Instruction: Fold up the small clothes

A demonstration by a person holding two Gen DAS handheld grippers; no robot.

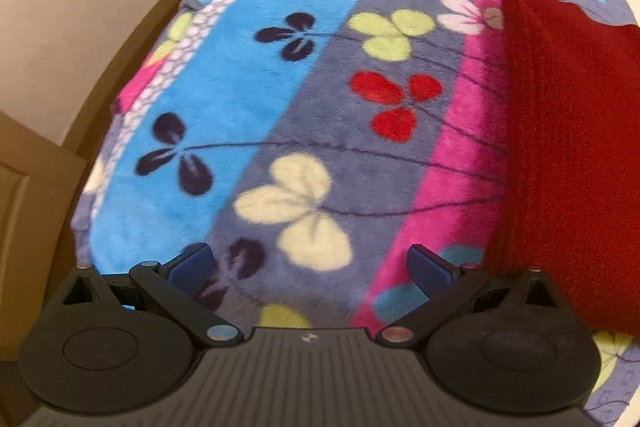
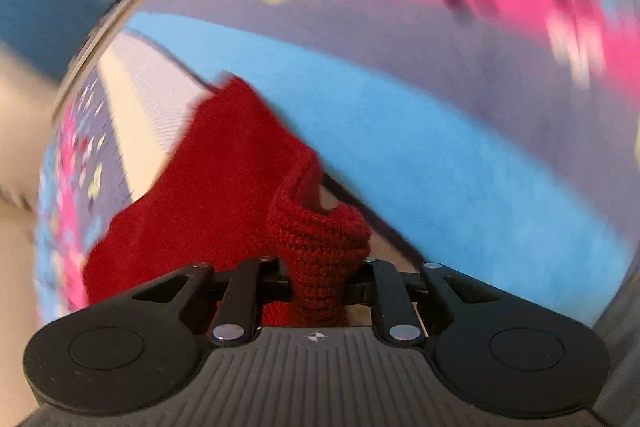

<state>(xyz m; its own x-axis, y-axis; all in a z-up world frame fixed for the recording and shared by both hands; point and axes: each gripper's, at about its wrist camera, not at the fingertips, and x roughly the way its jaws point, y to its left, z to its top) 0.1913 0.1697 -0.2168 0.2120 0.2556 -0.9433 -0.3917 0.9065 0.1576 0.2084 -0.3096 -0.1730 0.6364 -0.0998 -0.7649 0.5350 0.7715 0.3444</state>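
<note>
A red knitted garment (image 2: pixel 224 187) lies on a flowered fleece blanket (image 1: pixel 280 67). In the right wrist view my right gripper (image 2: pixel 318 267) is shut on a bunched ribbed edge of the garment, which rises between the jaws and hides the pads; the rest trails down to the left. The picture there is blurred by motion. In the left wrist view the same red garment (image 1: pixel 568 147) fills the right side, its left edge just beside the right finger. My left gripper (image 1: pixel 310 263) hangs open over the blanket with nothing between its blue pads (image 1: pixel 196 263).
The blanket (image 2: pixel 440 147) has blue, grey and pink stripes with clover shapes. A brown wooden bed frame (image 1: pixel 132 27) and a beige wall run along the left of the left wrist view. A pale blanket border (image 2: pixel 132 131) lies beside the garment.
</note>
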